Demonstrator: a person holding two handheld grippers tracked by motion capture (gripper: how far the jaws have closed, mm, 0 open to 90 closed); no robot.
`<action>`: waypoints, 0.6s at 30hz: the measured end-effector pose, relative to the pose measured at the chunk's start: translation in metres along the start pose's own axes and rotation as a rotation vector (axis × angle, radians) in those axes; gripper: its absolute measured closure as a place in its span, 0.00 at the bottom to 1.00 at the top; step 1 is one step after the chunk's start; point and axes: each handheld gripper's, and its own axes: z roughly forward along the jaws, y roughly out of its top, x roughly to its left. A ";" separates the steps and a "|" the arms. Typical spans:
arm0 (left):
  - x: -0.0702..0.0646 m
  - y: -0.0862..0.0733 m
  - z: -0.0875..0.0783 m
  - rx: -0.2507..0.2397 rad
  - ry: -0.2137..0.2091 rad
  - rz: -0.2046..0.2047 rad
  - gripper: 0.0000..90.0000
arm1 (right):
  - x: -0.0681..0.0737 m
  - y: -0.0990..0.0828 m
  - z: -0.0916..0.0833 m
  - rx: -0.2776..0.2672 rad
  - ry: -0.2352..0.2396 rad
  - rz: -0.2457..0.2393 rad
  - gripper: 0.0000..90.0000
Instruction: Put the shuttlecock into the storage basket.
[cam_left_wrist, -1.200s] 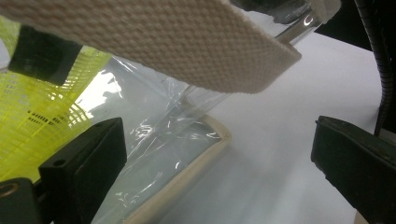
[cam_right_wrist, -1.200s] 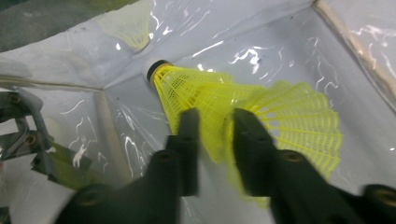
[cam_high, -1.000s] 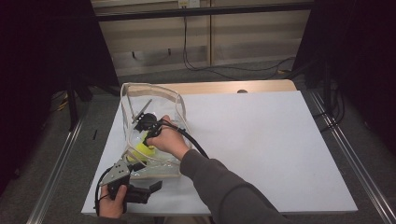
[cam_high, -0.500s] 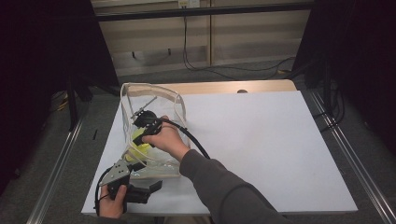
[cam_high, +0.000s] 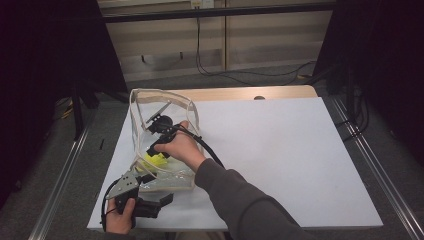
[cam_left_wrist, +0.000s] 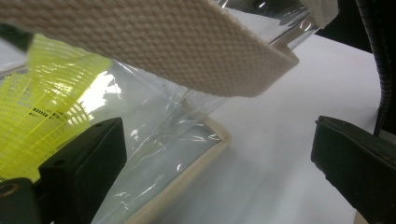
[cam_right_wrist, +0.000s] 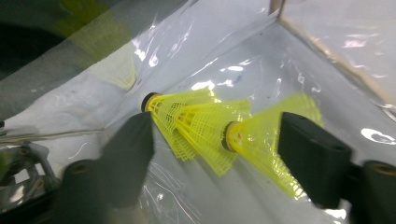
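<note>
A clear plastic bag (cam_high: 186, 107) with beige trim lies on the white table, its mouth toward the far side. My right gripper (cam_high: 153, 150) reaches down inside it. Its jaws have just been opening and now stand apart (cam_right_wrist: 217, 140), gripping nothing. Two yellow shuttlecocks lie on the bag's floor there, one (cam_right_wrist: 187, 116) by the left jaw and one (cam_right_wrist: 261, 140) by the right jaw. My left gripper (cam_high: 167, 199) rests at the bag's near corner with its jaws wide (cam_left_wrist: 219, 163). The bag's trimmed edge (cam_left_wrist: 196, 149) lies between them and a beige strap (cam_left_wrist: 163, 46) crosses above.
The white table top (cam_high: 280, 150) stretches to the right of the bag. A wooden strip (cam_high: 250, 93) runs along the far edge. Metal rails (cam_high: 365, 160) flank the table, and cables lie on the floor behind.
My right hand has shifted slightly inside the bag, and the yellow shuttlecock sits a little lower beneath it. The left hand has kept still.
</note>
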 end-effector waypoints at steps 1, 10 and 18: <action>0.000 0.000 0.001 -0.004 0.000 -0.001 0.03 | 0.000 0.000 -0.004 -0.004 -0.006 -0.002 0.26; 0.000 0.001 0.001 0.000 -0.021 0.004 0.03 | 0.002 -0.001 -0.031 -0.023 -0.007 -0.064 0.15; -0.001 0.001 0.001 0.002 -0.013 0.007 0.03 | 0.003 -0.007 -0.049 -0.051 0.021 -0.093 0.14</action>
